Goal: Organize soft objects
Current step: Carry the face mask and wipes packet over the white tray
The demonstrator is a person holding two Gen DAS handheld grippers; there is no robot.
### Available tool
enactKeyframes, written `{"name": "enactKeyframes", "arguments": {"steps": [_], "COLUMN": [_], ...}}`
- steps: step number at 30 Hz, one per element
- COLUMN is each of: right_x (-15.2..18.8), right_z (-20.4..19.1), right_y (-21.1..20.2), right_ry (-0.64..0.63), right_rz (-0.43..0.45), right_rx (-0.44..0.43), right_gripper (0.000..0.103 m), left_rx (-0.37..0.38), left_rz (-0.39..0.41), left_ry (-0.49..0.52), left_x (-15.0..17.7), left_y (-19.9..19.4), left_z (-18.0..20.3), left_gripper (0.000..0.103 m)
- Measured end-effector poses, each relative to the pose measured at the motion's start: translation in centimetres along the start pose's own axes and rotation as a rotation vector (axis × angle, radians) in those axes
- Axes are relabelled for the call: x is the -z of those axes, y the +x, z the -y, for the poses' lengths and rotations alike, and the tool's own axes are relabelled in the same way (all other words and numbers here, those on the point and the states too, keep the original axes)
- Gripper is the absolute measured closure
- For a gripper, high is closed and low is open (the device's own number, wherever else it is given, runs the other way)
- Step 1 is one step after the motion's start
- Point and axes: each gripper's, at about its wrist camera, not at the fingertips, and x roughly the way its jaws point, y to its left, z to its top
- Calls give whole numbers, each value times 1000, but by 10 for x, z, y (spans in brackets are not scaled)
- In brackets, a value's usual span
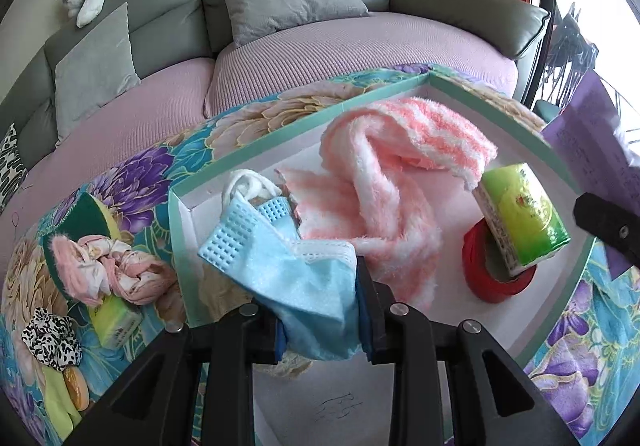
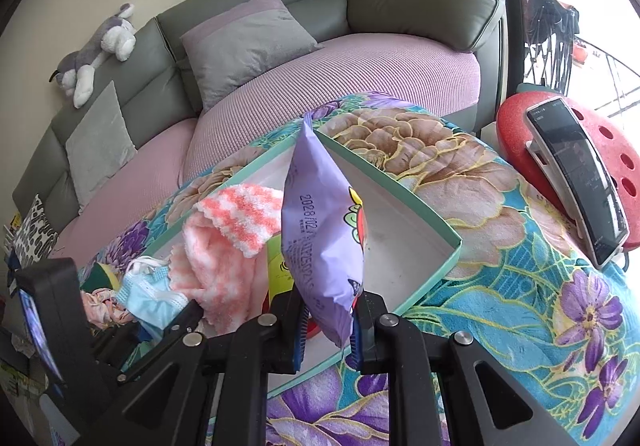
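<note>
Left fingers (image 1: 320,310): your left gripper is clamped on a blue face mask (image 1: 296,278), held just over the near-left corner of the box (image 1: 182,246).
Right fingers (image 2: 329,330): your right gripper grips the lower edge of a purple packet (image 2: 320,230), standing upright above the box's right half.
Why held so: you seem to have both items over the box so they can drop inside with the rest.
In the box: one pink striped towel (image 1: 384,182), one green tissue pack (image 1: 524,218) leaning on one red tape roll (image 1: 484,278).
Left on the surface (image 1: 576,350): one pink crumpled cloth (image 1: 108,270), one more tissue pack (image 1: 116,320), one black-and-white scrunchie (image 1: 50,338), one green sponge (image 1: 86,214).
</note>
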Motion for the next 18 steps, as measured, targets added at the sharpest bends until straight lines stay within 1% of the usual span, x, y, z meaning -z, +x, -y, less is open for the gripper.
{"name": "enactKeyframes", "arguments": {"steps": [4, 8, 13, 16, 18], "right_x": [0, 0, -1, -1, -1], "right_z": [2, 5, 4, 2, 2], "right_y": [1, 1, 1, 1, 1], "right_ry": [8, 19, 16, 11, 11], "right_rz": [-1, 1, 0, 1, 0], "right_rx": [-4, -3, -7, -8, -6], "right_gripper": [85, 85, 85, 85, 85], "left_rx": [3, -7, 10, -11, -9], "left_rz": [-13, -21, -2, 2, -5], "left_ry": [-10, 2, -25, -39, -35], "left_x": [2, 4, 1, 1, 1], "left_y": [5, 9, 5, 6, 9], "left_z": [-2, -2, -6, -10, -10], "left_gripper": [73, 73, 73, 73, 73]}}
